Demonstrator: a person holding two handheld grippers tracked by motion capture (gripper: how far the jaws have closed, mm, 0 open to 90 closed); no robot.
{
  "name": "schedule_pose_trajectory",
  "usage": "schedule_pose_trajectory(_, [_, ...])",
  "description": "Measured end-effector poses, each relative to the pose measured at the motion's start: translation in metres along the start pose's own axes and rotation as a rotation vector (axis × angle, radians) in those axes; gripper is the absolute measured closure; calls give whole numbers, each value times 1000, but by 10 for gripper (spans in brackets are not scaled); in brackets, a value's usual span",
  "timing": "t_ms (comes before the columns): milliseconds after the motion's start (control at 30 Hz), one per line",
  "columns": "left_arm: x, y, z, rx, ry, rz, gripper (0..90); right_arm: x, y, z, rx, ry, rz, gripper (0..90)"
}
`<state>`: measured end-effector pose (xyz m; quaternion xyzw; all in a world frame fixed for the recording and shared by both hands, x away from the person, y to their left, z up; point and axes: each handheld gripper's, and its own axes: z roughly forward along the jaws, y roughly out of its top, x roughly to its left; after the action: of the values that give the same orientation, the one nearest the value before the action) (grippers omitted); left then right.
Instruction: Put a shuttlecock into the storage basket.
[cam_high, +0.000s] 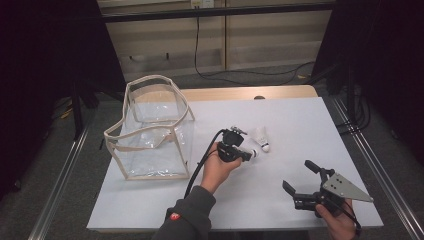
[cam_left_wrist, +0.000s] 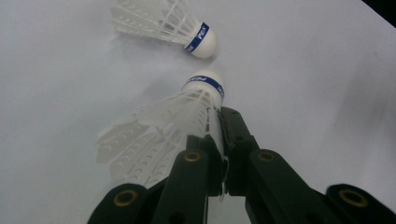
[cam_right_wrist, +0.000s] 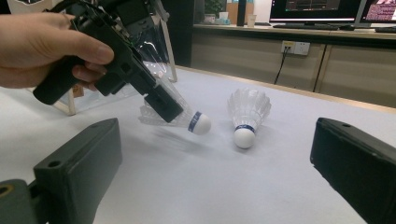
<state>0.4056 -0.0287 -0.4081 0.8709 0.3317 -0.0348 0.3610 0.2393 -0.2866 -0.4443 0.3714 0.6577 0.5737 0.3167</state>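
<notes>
My left gripper (cam_high: 243, 156) clamped on a shuttlecock (cam_left_wrist: 187, 114), right gripper (cam_high: 301, 181) jaws wide apart, holding nothing.

Held shuttlecock: pinched by the white feather skirt, just above the white table (cam_high: 280, 125), long axis slanting down, cork tip with blue band pointing away from me. Second shuttlecock (cam_high: 261, 137) lies just beyond, cork toward me. Clear bag (cam_high: 150, 125) far left.
</notes>
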Motion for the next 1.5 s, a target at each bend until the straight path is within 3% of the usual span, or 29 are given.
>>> schedule_pose_trajectory(500, [0,7,-30,40,-57,20,888,-2,0,1,1,-6,0,21])
schedule_pose_trajectory(800, [-3,13,-37,71,-76,48,890,-4,1,0,-3,-14,6,21])
schedule_pose_trajectory(1500, [-4,24,-64,114,-66,71,891,-4,0,0,0,-17,5,21])
